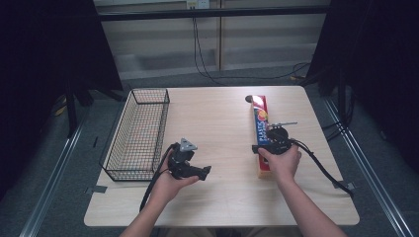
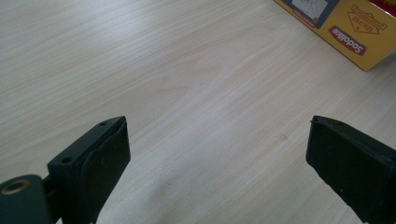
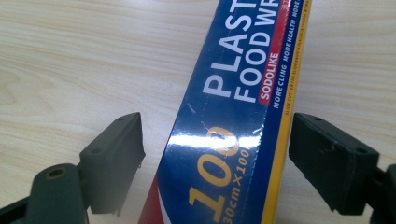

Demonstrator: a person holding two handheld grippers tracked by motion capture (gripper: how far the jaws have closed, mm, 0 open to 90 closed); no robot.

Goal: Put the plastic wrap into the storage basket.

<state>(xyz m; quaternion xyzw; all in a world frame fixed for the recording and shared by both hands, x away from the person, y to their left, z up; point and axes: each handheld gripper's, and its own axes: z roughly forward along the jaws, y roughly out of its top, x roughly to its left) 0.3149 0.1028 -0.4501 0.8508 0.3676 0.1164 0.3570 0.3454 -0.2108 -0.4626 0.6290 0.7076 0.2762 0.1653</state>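
Note:
A long box of plastic food wrap (image 1: 261,129), blue, red and yellow, lies lengthwise on the right half of the wooden table (image 1: 217,123). My right gripper (image 1: 274,139) hovers over its near part. In the right gripper view the box (image 3: 233,121) runs between the two spread jaws, with a gap on each side, so my right gripper (image 3: 215,154) is open around it. My left gripper (image 1: 200,172) is held low at the table's left centre, open, with bare wood between its jaws (image 2: 217,149). A yellow end of the box (image 2: 355,32) shows at the top right of that view.
A black wire basket (image 1: 138,132) stands along the table's left side, empty. Cables trail from both grippers toward the near and right edges. Black curtains and metal floor rails flank the table.

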